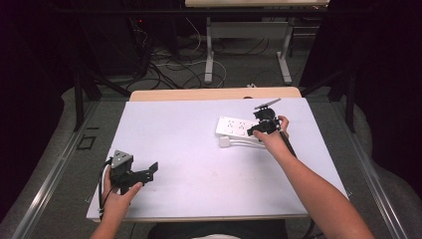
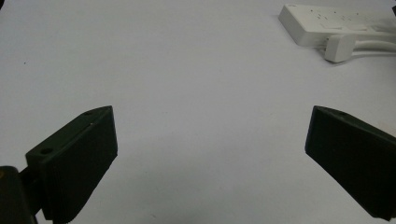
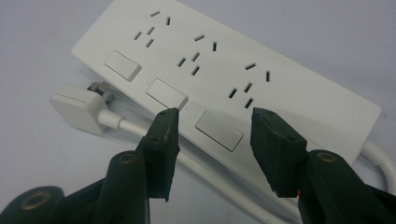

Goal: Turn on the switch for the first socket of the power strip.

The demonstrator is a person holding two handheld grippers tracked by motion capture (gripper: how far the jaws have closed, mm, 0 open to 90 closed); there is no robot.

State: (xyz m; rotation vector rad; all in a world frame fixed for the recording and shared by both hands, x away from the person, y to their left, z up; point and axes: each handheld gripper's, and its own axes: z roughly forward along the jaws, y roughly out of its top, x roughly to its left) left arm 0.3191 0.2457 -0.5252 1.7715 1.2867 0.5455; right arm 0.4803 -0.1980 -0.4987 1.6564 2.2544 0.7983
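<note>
A white power strip (image 1: 238, 126) (image 3: 224, 79) (image 2: 327, 23) with three socket groups and three switches lies at the table's right of centre. Its white plug (image 1: 225, 142) (image 3: 77, 106) (image 2: 340, 48) lies loose beside it, on the end of a white cable (image 3: 196, 164). My right gripper (image 1: 258, 128) (image 3: 212, 130) hovers just above the strip, open, its jaws either side of the rightmost switch (image 3: 219, 130). My left gripper (image 1: 148, 172) (image 2: 210, 144) rests low at the front left over bare table, jaws wide open with nothing between them.
A white sheet (image 1: 189, 149) covers the wooden table (image 1: 199, 93). Beyond the table's far edge the floor carries loose cables and the legs of another desk (image 1: 209, 55). Dark curtains stand on both sides.
</note>
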